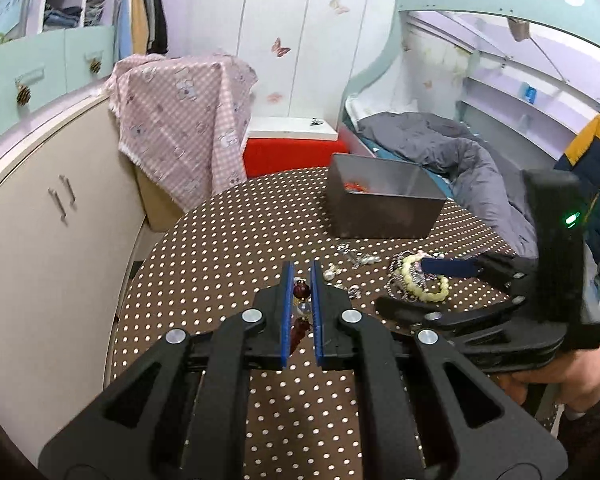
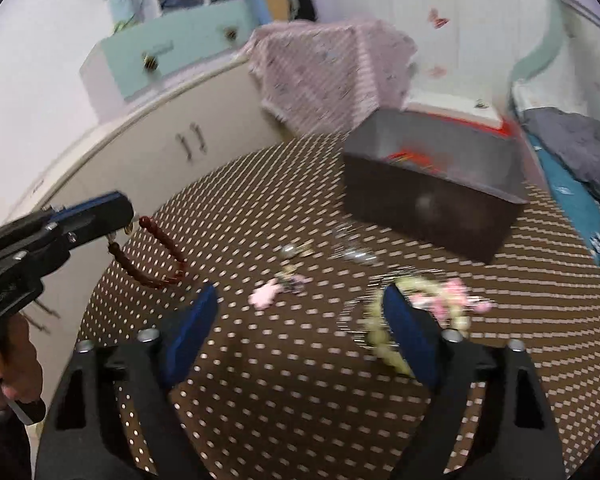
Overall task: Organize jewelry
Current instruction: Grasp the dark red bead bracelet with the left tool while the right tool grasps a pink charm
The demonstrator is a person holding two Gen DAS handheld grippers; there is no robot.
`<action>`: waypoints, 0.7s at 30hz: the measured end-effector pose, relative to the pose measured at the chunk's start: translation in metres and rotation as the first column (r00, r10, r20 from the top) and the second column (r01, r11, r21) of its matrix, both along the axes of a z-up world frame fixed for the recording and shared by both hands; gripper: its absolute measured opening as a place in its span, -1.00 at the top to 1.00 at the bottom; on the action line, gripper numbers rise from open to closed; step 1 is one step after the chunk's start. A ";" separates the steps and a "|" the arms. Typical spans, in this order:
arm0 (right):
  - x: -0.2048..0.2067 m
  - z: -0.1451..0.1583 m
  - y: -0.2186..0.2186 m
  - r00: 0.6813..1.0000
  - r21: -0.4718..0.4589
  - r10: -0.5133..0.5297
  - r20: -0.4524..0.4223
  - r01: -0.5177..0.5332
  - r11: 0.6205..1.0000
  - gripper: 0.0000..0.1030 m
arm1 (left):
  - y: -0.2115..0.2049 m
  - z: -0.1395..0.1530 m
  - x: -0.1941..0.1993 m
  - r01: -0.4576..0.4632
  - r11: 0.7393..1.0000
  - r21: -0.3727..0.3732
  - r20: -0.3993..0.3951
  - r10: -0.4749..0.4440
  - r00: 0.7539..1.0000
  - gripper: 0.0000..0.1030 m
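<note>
The left gripper is pinched narrow on a dark red bead bracelet, which hangs off its tips in a loose loop, lifted above the left side of the worktop. It looks light and limp: the strand will swing and could slip through the pads, so a hold across the beads near the middle of the loop seems safest. The gripper points forward, roughly level, towards the grey box at the far edge, where something orange already lies inside.

The right gripper stands wide with nothing between its fingers, low over the near right part of the worktop, right at a pale green bead bracelet tangled with silver chains and pink pieces. That heap is soft and snarled; lifting one strand may drag the others. Small silver bits lie scattered between the heap and the box. The right view is blurred, so fine detail is unclear.
</note>
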State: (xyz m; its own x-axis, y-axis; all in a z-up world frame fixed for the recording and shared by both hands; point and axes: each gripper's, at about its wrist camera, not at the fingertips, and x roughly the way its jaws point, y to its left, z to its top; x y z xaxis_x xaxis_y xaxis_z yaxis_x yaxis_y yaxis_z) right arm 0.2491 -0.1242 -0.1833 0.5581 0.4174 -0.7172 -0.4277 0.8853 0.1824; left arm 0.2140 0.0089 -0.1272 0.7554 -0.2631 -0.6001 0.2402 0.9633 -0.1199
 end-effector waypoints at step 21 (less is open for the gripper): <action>-0.012 0.011 -0.009 0.999 0.000 -0.007 0.043 0.007 1.000 0.72 | -0.005 0.012 0.008 0.026 1.000 -0.010 0.031 -0.025 0.999 0.84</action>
